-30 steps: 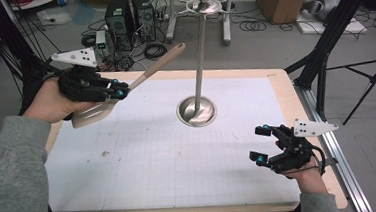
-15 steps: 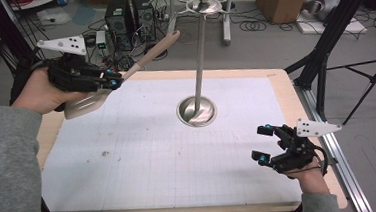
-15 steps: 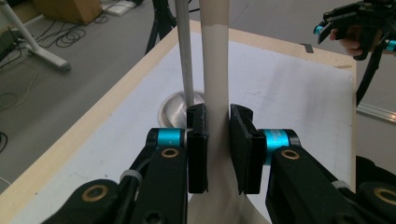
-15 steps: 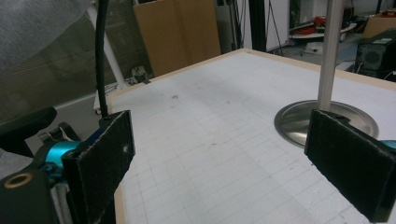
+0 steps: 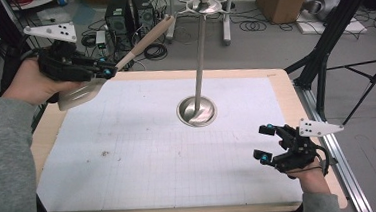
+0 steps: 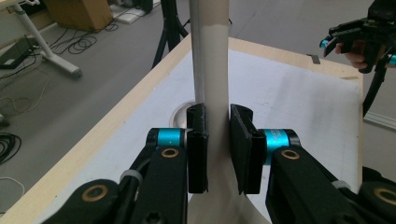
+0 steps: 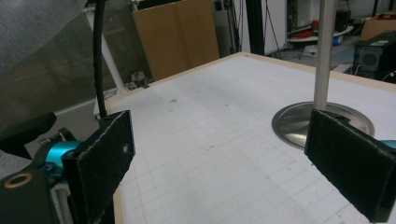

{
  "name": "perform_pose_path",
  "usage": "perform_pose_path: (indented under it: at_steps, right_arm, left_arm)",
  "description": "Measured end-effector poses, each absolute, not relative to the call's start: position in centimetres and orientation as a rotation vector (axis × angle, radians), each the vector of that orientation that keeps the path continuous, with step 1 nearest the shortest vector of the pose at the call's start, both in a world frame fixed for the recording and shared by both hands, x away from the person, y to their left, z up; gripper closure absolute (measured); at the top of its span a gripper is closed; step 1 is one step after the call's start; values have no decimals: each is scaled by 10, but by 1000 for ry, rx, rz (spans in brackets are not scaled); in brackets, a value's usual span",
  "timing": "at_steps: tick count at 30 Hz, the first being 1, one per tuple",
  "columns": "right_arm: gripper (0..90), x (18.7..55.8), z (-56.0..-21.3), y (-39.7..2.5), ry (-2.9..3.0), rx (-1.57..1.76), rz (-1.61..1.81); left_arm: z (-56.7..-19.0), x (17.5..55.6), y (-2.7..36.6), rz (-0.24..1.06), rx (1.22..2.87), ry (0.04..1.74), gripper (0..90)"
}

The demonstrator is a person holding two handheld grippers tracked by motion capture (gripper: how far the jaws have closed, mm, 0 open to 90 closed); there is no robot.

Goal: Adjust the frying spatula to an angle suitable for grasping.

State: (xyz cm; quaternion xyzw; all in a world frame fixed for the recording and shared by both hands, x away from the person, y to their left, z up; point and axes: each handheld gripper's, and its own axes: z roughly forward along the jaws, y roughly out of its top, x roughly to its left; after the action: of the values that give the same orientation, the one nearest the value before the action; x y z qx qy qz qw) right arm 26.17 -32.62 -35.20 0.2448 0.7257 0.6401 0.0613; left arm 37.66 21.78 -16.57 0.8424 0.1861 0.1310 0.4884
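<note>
I have the spatula (image 5: 122,60) pinched at its neck between the closed jaws of my left gripper (image 5: 104,71), held in the air over the table's (image 5: 144,154) far left corner, blade low by my hand and handle angled up toward the top of the stand (image 5: 200,55). I judge the grip risky: the jaws clamp a narrow neck, so the long handle could pivot or slip if I swing it, or knock the stand's hooks and tip it. My right gripper (image 5: 268,143) rests near the right edge with its jaws wide and nothing between them; there are no containers on the table.
</note>
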Motion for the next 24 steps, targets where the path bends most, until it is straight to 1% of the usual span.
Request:
perform_pose_path:
  at_steps: [3, 5, 8, 17, 24]
  right_arm:
    - [75, 261, -351, -327, 2186, 747, 1945]
    - [75, 261, -351, -328, 2187, 745, 1941]
    - [75, 261, -351, -327, 2188, 744, 1941]
    - [75, 260, -350, -331, 2173, 740, 1946]
    - [75, 260, -349, -331, 2166, 747, 1951]
  left_arm:
    - [-164, 379, 216, 330, 2044, 462, 770]
    - [-162, 380, 215, 371, 2041, 466, 770]
    - [-159, 383, 213, 381, 2021, 481, 770]
    - [-161, 390, 201, 344, 2024, 485, 770]
    - [-164, 394, 196, 340, 2014, 492, 770]
